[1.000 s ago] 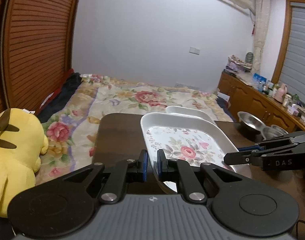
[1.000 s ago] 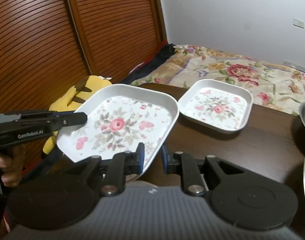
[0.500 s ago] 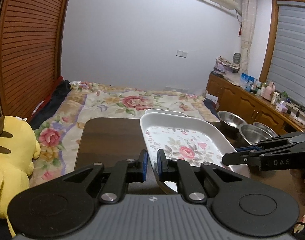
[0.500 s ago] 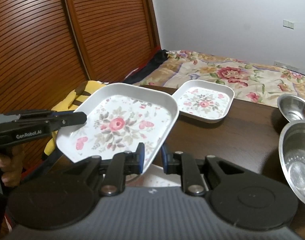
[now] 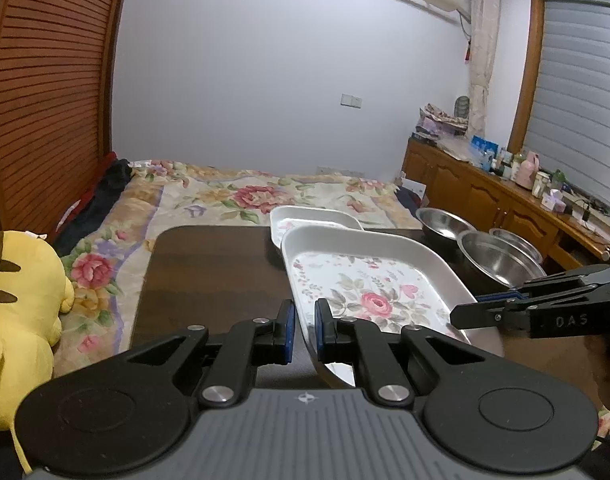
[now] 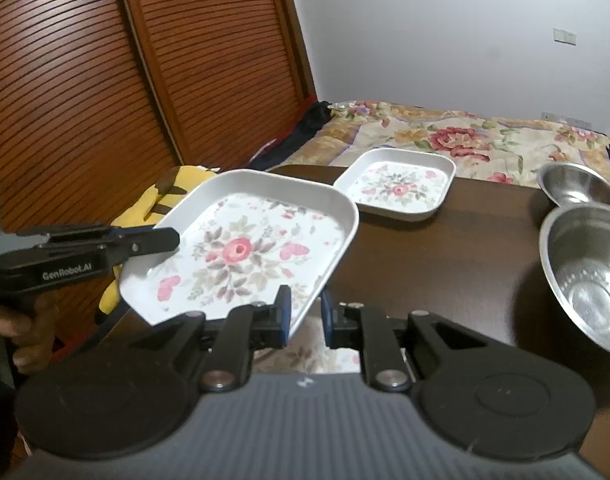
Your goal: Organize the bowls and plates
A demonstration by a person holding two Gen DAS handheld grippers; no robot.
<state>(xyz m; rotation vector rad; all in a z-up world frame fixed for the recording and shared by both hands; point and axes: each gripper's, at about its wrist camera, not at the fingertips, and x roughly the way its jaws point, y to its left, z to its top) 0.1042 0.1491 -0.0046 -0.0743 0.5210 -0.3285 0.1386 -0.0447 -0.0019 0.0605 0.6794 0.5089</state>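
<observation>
A large white square plate with a rose pattern (image 5: 369, 292) (image 6: 245, 252) hangs tilted above the dark table (image 5: 209, 272). My left gripper (image 5: 304, 328) (image 6: 165, 240) is shut on its left rim. Opposite, my right gripper (image 6: 305, 314) (image 5: 465, 314) is shut on the near right rim. A smaller floral plate (image 6: 397, 188) (image 5: 313, 218) lies flat farther back on the table. Floral print of another plate (image 6: 325, 356) shows just under the lifted one, mostly hidden. Steel bowls (image 6: 585, 280) (image 6: 577, 184) (image 5: 501, 256) sit on the table's right side.
A yellow plush toy (image 5: 21, 320) sits left of the table beside the bed with a flowered cover (image 5: 233, 196). Slatted wooden doors (image 6: 105, 80) stand on the left. A cluttered wooden cabinet (image 5: 505, 196) runs along the right wall. A hand (image 6: 25, 320) holds the left gripper.
Both grippers have risen and drawn back with the large plate held between them. The small plate looks farther off, and the steel bowls have come into both views.
</observation>
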